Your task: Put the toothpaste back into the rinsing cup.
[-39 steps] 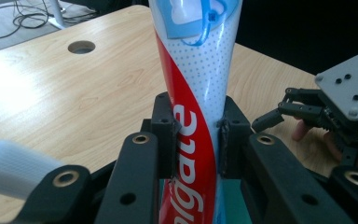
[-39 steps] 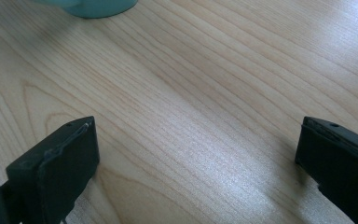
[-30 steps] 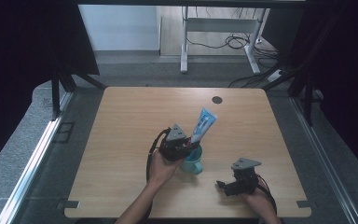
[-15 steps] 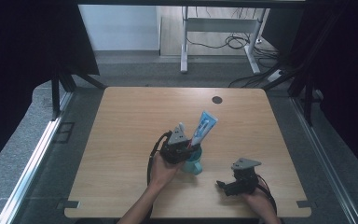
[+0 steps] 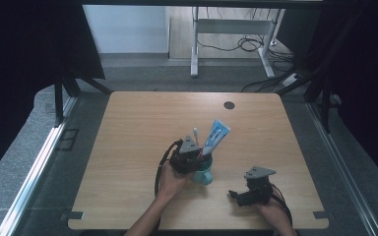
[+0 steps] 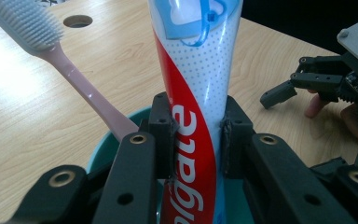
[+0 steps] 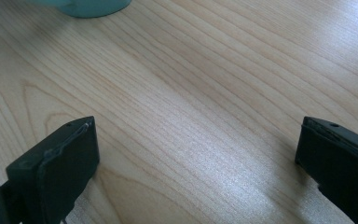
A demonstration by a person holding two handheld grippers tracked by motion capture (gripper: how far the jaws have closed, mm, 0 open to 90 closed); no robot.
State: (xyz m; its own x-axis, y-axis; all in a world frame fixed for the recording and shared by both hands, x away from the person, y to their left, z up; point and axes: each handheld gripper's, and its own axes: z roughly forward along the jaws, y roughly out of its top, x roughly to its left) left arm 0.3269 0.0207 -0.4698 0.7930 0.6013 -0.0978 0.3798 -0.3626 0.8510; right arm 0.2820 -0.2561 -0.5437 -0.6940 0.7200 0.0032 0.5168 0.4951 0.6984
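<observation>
We have the left gripper (image 6: pixel 193 135) clamped on the toothpaste tube (image 6: pixel 193 93), jaws pressed against both sides of it, low on the body just above the rim of the teal cup (image 6: pixel 116 140). The tube stands nearly upright in the cup, tilted a little away from us in the high view. The pink toothbrush (image 6: pixel 81 88) sits in the same cup, leaning to the side, just beside our left jaw. The cup is near the front middle of the table (image 5: pixel 142 123).

The right gripper (image 7: pixel 198 154) rests low over bare wood to the right of the cup, jaws wide apart, holding nothing.

Risks from here:
- Nothing holds the cup. If we pull or tilt the tube sideways, we likely drag or tip the cup, and the toothbrush goes with it.
- The tube is soft and glossy. A hard squeeze dents it; a light one lets it slip through the jaws.
- Our left jaw is close to the toothbrush handle. A twist could knock it out.
- We judge that a straight vertical move is safest, with the right gripper steadying the cup wall.
</observation>
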